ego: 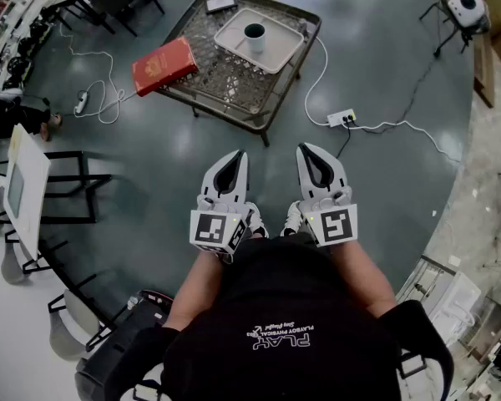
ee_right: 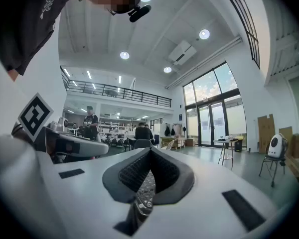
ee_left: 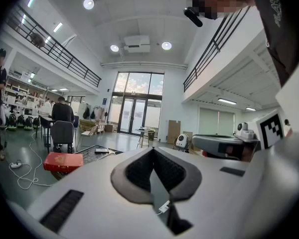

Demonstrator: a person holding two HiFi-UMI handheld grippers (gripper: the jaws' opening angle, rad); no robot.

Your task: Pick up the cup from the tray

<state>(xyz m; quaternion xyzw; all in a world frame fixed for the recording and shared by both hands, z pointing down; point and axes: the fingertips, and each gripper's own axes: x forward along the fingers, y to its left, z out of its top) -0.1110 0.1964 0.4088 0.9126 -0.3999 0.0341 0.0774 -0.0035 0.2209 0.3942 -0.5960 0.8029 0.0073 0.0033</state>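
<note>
The cup [ego: 255, 37], white with a dark inside, stands upright on a white tray [ego: 234, 30] on a low mesh-topped table [ego: 221, 78] at the far side of the floor. Both grippers are held close to the person's body, well short of the table, pointing toward it. My left gripper [ego: 236, 154] is shut with its tips touching and nothing between them; its own view shows the same closed left gripper [ee_left: 153, 150]. My right gripper [ego: 306, 148] is shut and empty as well, with the right gripper [ee_right: 149, 150] jaws meeting. Neither gripper view shows the cup.
A red box [ego: 164, 65] lies on the table's left corner and shows as the red box [ee_left: 63, 161] in the left gripper view. A dark tablet [ego: 220, 2] lies at the table's back. A power strip [ego: 342, 118] and cables cross the floor to the right. Chairs and racks stand at the left.
</note>
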